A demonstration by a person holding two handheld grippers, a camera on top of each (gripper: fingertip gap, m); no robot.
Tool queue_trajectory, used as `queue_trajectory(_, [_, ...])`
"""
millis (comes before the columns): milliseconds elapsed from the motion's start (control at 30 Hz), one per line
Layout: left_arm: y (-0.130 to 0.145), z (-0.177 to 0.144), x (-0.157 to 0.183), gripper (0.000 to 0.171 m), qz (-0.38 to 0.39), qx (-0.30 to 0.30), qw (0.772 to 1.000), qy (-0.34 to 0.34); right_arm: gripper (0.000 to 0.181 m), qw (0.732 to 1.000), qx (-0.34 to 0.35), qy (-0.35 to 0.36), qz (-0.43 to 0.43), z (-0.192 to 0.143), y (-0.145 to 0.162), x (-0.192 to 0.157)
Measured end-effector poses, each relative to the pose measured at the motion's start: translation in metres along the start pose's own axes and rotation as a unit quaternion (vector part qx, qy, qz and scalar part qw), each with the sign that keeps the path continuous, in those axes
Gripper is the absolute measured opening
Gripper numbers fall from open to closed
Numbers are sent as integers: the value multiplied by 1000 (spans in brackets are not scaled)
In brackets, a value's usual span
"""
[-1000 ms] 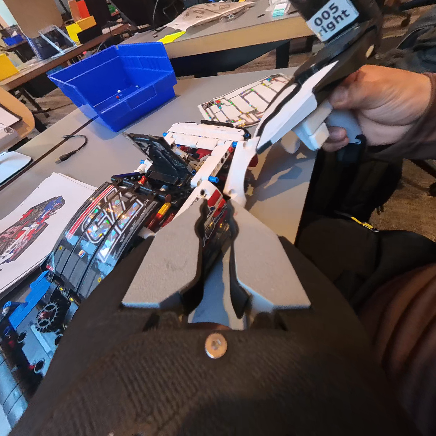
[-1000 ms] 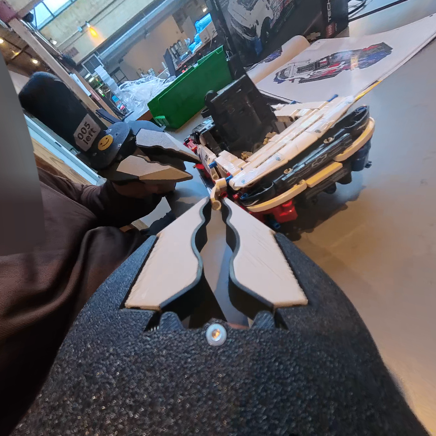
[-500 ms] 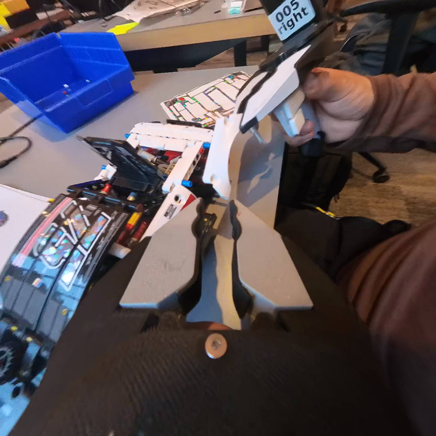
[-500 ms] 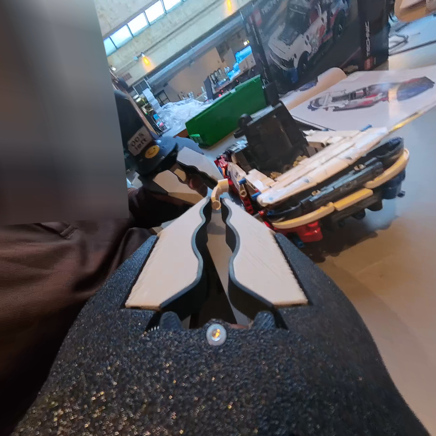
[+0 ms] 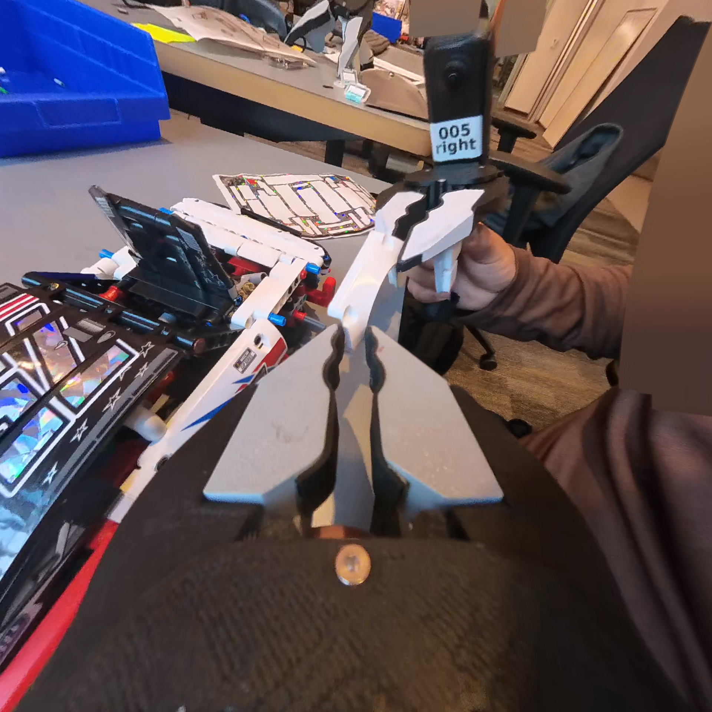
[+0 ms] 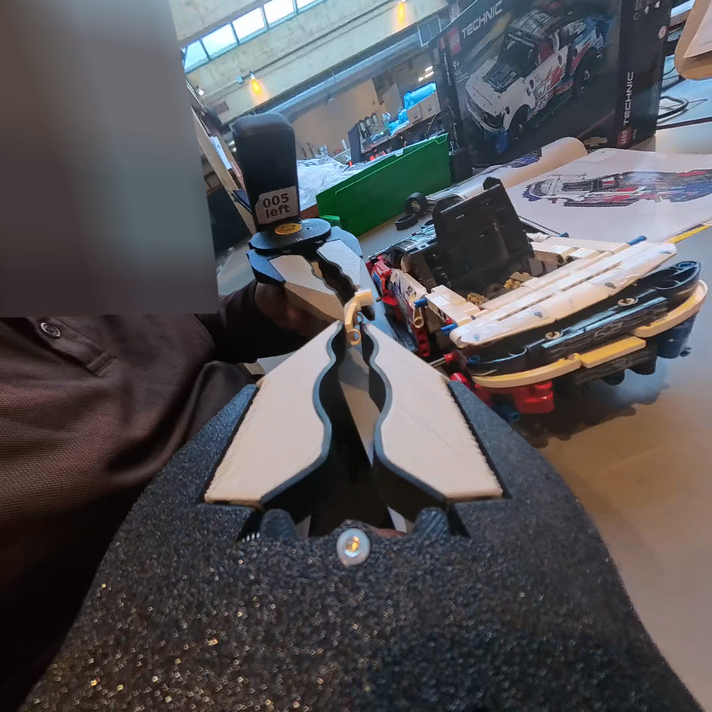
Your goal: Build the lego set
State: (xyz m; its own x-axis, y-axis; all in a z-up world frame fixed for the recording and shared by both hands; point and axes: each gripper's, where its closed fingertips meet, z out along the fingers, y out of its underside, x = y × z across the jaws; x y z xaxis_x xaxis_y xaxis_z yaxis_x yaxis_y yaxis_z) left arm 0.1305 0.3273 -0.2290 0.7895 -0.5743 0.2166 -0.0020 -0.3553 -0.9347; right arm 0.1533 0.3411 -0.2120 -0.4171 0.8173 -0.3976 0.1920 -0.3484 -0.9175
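Left wrist view: my left gripper is closed to a narrow gap on the near end of a curved white panel piece. The far end of that piece sits pinched in my right gripper, which faces me from the far right, so the piece spans between the two, held above the table edge. To the left, the lego car lies on the grey table, its black seat tilted up and its white beams just beside the panel's near end, not clearly touching it. A sticker sheet lies flat beyond the car, and a blue bin stands at the far left.

Right wrist view: my right gripper is nearly closed on the end of the white piece; the left gripper grips its other end just beyond. The car rests to the right on the table. Farther off stand a green bin, the set's box and an instruction sheet.
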Motion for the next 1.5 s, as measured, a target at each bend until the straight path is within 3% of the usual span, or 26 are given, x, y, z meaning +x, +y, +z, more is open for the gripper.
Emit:
queue_trajectory(167, [8, -1, -1, 6, 22, -24, 999, -25, 11, 998, -41, 33, -16, -2, 10, 8])
queue_trajectory(367, [21, -3, -6, 6, 25, -66, 997, -37, 42, 974, -118, 137, -137, -5, 7, 18])
queue_trajectory(467, [22, -2, -5, 6, 16, -70, 997, -28, 44, 936, -184, 171, -247, 10, 16, 14])
queue_trajectory(600, [24, -2, -4, 6, 19, -74, 997, -23, 43, 854, -269, 213, -392, 30, 33, 19])
queue_trajectory(667, [25, -2, -4, 6, 25, -77, 996, -26, 43, 833, -282, 213, -425, 38, 36, 18])
queue_trajectory(1500, [22, -6, -7, 6, 27, -62, 997, -40, 29, 798, -292, 229, -476, 46, 32, 21])
